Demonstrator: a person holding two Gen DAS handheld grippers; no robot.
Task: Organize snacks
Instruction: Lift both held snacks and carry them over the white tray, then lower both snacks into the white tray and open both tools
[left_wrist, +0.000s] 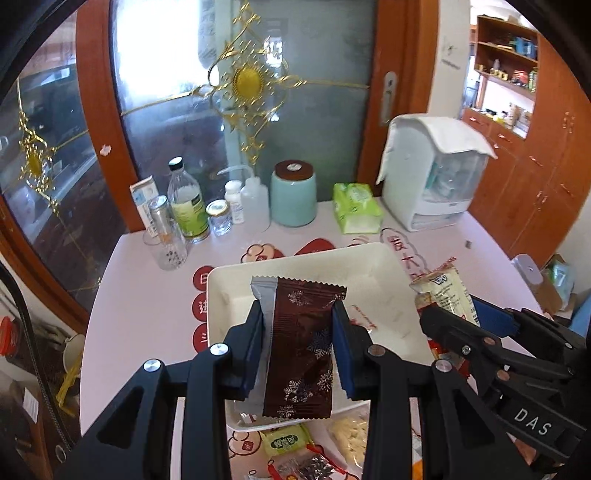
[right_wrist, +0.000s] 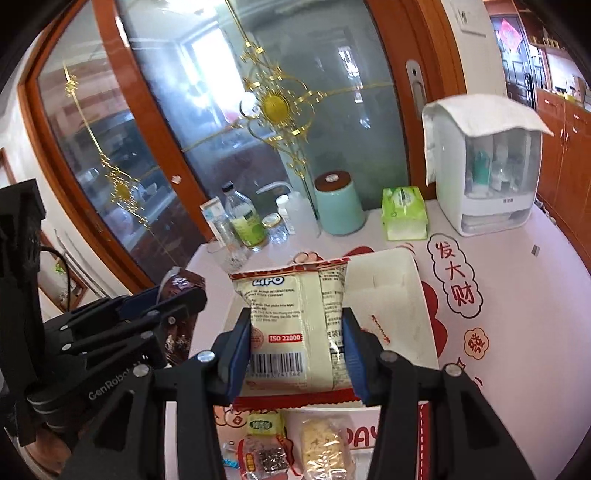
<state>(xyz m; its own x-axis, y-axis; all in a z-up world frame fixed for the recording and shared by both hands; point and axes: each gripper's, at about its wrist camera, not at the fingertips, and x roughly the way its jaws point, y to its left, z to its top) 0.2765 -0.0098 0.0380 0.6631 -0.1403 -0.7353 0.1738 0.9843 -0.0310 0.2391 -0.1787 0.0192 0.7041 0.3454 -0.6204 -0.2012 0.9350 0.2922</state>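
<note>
Left gripper (left_wrist: 298, 347) pinching dark brown snowflake-print wrapper (left_wrist: 301, 350), a silver packet (left_wrist: 264, 321) clamped alongside it; both held above white tray (left_wrist: 369, 269). Right gripper (right_wrist: 297, 350) pinching cream Lipo biscuit packet (right_wrist: 291, 325), likewise over the tray's near edge. More snacks loose on the table, near side: green packet (right_wrist: 263, 424), pale cracker packet (right_wrist: 325, 446). Recommended: carry each packet clear over the rim, lower close to the tray floor, release side by side without overlap, keep the grippers apart.
</note>
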